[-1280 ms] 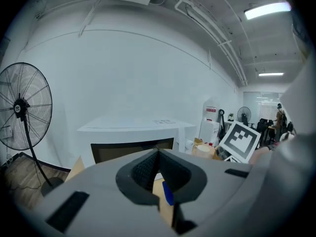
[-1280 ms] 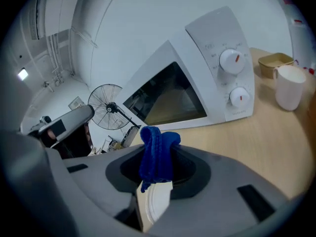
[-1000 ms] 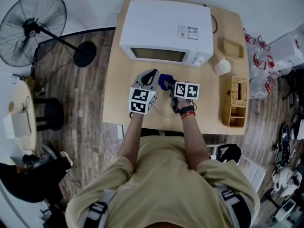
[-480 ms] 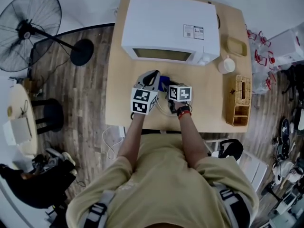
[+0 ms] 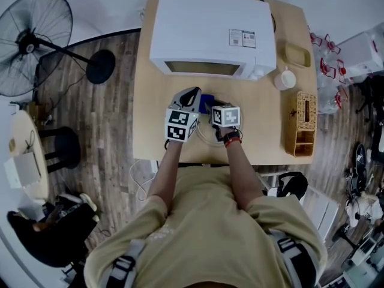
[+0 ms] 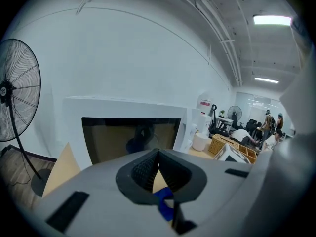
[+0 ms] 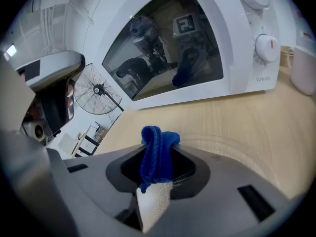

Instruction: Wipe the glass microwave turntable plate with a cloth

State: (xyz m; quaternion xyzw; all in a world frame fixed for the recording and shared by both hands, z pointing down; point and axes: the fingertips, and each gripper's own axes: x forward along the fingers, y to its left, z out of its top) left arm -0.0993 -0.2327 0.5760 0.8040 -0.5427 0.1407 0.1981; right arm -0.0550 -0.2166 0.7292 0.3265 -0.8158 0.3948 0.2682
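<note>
Tongs, two. Head view: left tongs (image 5: 191, 96) and right tongs (image 5: 211, 105) are side by side mid-worktop (image 5: 264, 143), before one microwave (image 5: 210, 32); my right has slid leftward since a second ago.

Left gripper view: tips closed, nothing visible between.

Right gripper view: clamped on one blue cloth (image 7: 157, 152), with one glass plate (image 7: 227, 147) flat beneath.

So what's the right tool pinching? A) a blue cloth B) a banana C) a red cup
A: the right gripper view shows the right tool with its jaws closed on a bunched blue cloth.
</note>
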